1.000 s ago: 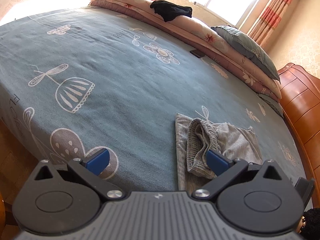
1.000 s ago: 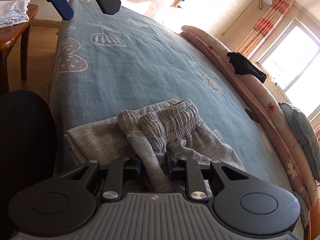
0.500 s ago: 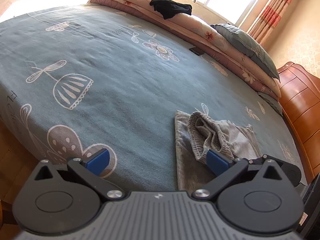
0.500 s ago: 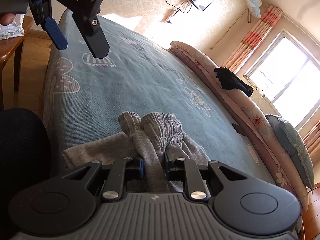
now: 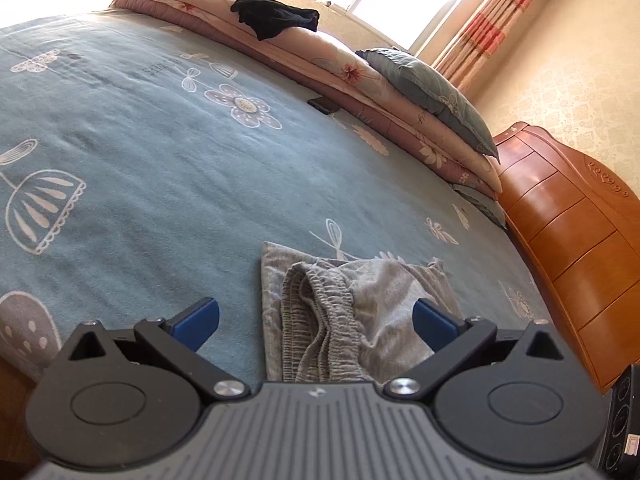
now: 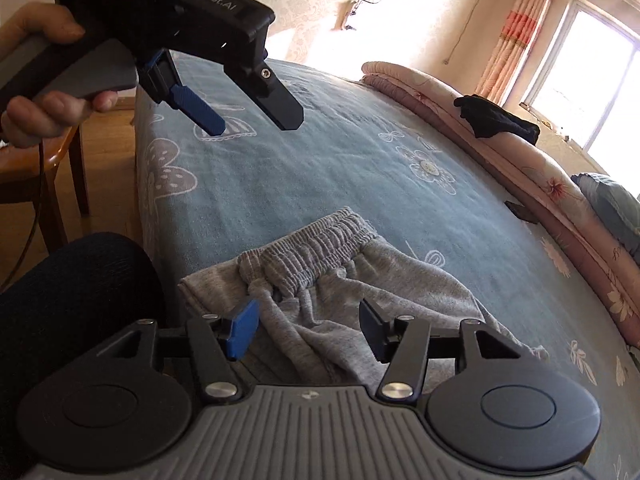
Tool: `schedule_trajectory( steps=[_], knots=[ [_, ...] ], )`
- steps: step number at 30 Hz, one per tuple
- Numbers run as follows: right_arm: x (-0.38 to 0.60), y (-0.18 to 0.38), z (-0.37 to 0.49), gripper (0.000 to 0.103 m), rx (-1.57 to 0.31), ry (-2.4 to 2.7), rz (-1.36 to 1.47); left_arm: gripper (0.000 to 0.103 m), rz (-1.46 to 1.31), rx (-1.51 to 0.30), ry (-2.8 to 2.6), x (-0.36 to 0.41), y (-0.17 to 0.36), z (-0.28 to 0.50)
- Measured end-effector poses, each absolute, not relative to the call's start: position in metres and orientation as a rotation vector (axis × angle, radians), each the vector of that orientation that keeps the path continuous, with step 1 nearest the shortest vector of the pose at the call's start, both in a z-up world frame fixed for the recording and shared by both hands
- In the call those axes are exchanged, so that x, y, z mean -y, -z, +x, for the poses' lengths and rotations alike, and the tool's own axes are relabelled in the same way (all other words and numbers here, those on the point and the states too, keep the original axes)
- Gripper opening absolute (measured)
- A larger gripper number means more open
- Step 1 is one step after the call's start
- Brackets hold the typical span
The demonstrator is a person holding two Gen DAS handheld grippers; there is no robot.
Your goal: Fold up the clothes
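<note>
Grey trousers (image 5: 380,300) with an elastic waistband (image 6: 312,240) lie folded on the blue-green bedspread (image 5: 140,160), close to the bed's near edge. My left gripper (image 5: 316,324) is open wide just above them, and the waistband shows between its blue pads. In the right wrist view a hand holds that left gripper (image 6: 250,120) in the air over the bed, empty. My right gripper (image 6: 306,334) hovers over the cloth with its jaws opening. The fabric lies below and between its pads, and neither pad presses on it.
A rolled floral quilt (image 5: 340,68) with a black garment (image 5: 276,20) and a grey pillow (image 5: 432,88) lines the far side. A dark flat object (image 5: 324,105) lies by it. The wooden headboard (image 5: 568,248) is at right. A wooden chair (image 6: 60,168) and a dark-clad leg (image 6: 80,300) are beside the bed.
The right gripper was shut on a bunched fold of the grey trousers and has let go, opened and lifted. The left gripper has swung over so the trousers lie between its fingers.
</note>
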State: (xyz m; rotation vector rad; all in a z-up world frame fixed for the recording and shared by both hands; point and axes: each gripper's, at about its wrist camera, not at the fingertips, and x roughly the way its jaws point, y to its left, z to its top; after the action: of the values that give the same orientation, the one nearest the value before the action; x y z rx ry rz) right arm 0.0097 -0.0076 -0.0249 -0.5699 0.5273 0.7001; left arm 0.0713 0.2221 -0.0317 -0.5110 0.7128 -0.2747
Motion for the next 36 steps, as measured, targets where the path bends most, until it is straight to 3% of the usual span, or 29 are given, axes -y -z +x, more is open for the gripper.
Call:
schedule_trajectory(
  steps=[4, 6, 8, 10, 16, 22, 24, 26, 28, 33, 36],
  knots=[
    [0.046, 0.009, 0.023, 0.061, -0.549, -0.607, -0.421, 0.099, -0.519, -0.82, 0.325, -0.201, 0.057, 0.114],
    [0.064, 0.008, 0.028, 0.061, -0.557, -0.541, -0.378, 0.09, -0.476, -0.874, 0.304, -0.19, 0.069, 0.128],
    [0.08, 0.009, 0.029, 0.061, -0.561, -0.494, -0.338, 0.054, -0.461, -0.901, 0.3, -0.181, 0.076, 0.133],
    [0.096, 0.011, 0.03, 0.061, -0.568, -0.458, -0.298, 0.028, -0.421, -0.898, 0.325, -0.171, 0.076, 0.134],
    [0.121, 0.025, 0.034, 0.061, -0.601, -0.397, -0.226, 0.015, -0.222, -0.897, 0.232, -0.163, 0.06, 0.131],
    [0.131, 0.028, 0.039, 0.061, -0.625, -0.422, -0.158, 0.019, -0.242, -0.902, 0.249, -0.18, 0.047, 0.124],
    [0.129, 0.028, 0.041, 0.059, -0.628, -0.443, -0.153, 0.029, -0.238, -0.865, 0.272, -0.177, 0.032, 0.114],
    [0.125, 0.027, 0.042, 0.054, -0.632, -0.494, -0.146, 0.048, -0.246, -0.838, 0.306, -0.173, 0.018, 0.108],
    [0.115, 0.025, 0.038, 0.054, -0.627, -0.564, -0.174, 0.06, -0.241, -0.82, 0.337, -0.167, 0.006, 0.103],
    [0.074, 0.031, 0.019, 0.059, -0.574, -0.653, -0.443, 0.077, -0.165, -0.806, 0.375, -0.152, -0.007, 0.093],
    [0.055, 0.042, 0.014, 0.059, -0.566, -0.715, -0.543, 0.078, -0.185, -0.84, 0.357, -0.157, 0.001, 0.092]
  ],
)
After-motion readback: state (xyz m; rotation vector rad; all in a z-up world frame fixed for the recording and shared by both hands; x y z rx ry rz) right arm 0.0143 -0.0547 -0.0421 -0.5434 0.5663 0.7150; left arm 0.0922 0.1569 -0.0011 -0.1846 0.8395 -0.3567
